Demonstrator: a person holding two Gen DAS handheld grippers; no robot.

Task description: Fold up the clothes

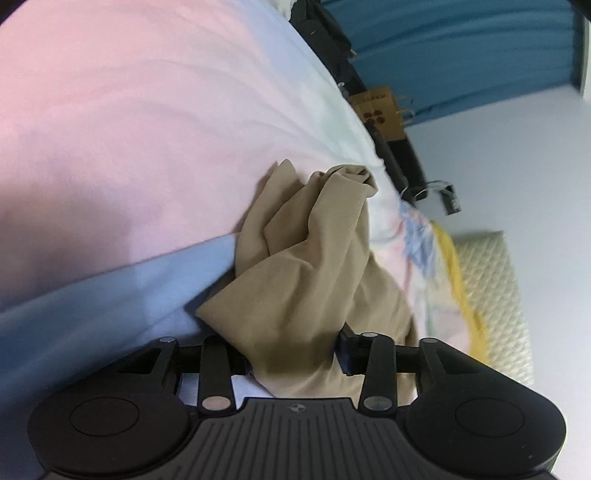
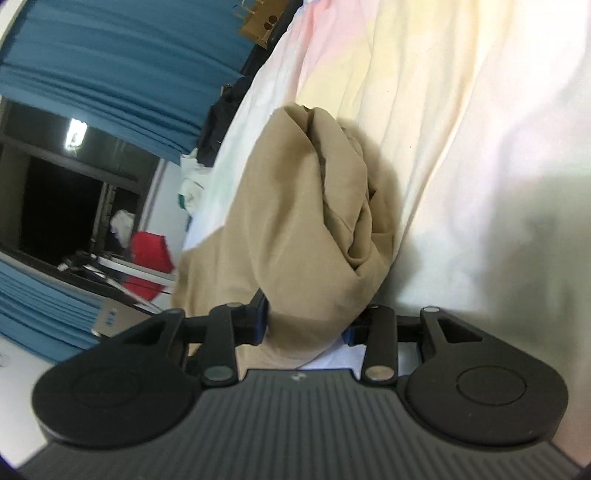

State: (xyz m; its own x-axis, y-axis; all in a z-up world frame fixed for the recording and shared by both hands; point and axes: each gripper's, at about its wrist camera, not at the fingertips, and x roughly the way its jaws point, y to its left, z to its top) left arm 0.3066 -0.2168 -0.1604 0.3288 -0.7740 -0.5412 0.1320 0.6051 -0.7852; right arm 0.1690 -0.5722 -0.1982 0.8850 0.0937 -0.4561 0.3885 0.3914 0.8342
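A tan garment [image 1: 310,258] lies crumpled on a pastel pink, blue and white bedsheet [image 1: 147,129]. In the left wrist view a bunch of it fills the gap between the jaws of my left gripper [image 1: 295,354], touching both pads. The right wrist view shows the same tan garment [image 2: 295,221] heaped on the cream and pink bedsheet [image 2: 461,147]. Its near end is pinched in my right gripper [image 2: 308,325], with the blue pads against the cloth on both sides. The fingertips are partly hidden by fabric.
Beyond the bed's edge are a blue curtain [image 1: 461,48], a cardboard box [image 1: 382,114], dark clothing [image 1: 321,33] and a cream quilted cushion [image 1: 495,295]. The right wrist view shows the blue curtain [image 2: 110,66], a dark window [image 2: 55,206] and a red object [image 2: 149,254].
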